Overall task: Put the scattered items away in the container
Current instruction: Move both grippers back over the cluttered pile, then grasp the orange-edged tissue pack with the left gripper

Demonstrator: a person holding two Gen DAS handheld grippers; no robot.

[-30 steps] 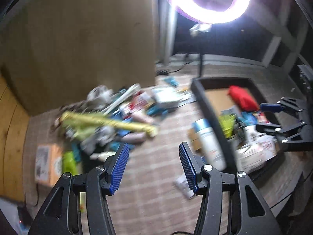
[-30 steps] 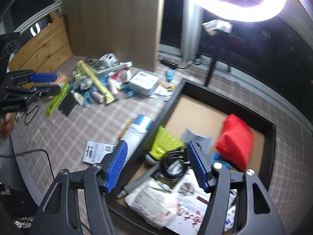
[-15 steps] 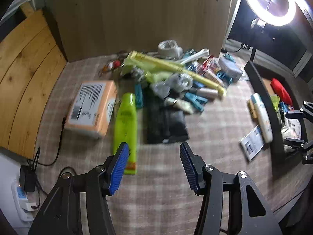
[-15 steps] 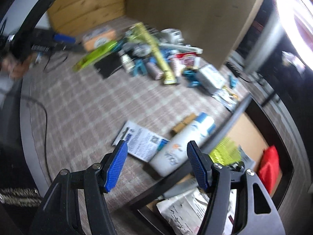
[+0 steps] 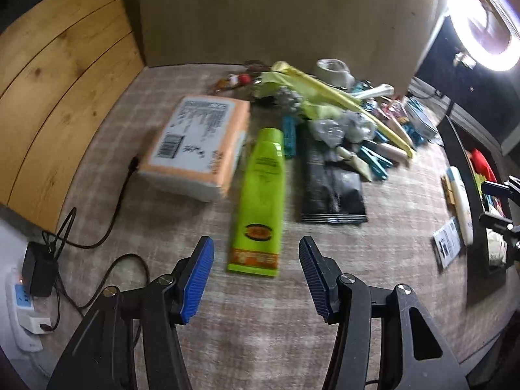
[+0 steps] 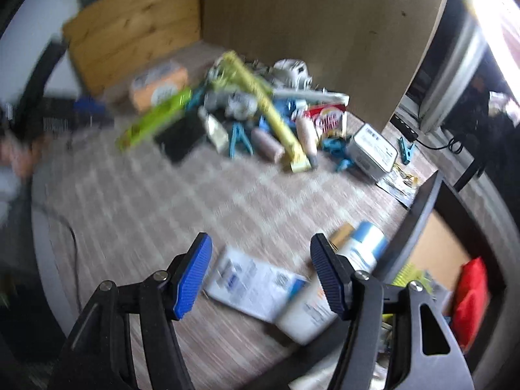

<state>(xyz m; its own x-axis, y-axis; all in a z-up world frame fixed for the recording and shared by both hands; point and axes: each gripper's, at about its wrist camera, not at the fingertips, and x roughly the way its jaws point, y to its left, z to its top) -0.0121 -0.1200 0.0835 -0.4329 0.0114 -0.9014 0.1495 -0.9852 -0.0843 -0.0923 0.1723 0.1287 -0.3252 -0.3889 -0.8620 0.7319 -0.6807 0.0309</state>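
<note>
Both grippers wide, empty: left gripper [image 5: 255,278] now nearer green tube [image 5: 261,201], right gripper [image 6: 260,273] off container [image 6: 419,217].

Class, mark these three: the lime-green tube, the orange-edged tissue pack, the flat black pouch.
Lime-green tube [image 5: 261,191]: left wrist view, middle of its body.
Orange-edged tissue pack [image 5: 195,139]: left wrist view, printed top face.
Flat black pouch [image 5: 331,188]: left wrist view, centre of its face.

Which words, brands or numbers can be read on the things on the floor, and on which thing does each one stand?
None can be read with certainty.
Orange pack: barcode and print, too small.
Green tube: oval logo and print, blurred.
Red-and-white packet: large letters, blurred.
White box: label lines, too small.
Leaflet and white bottle: blurred.
</note>
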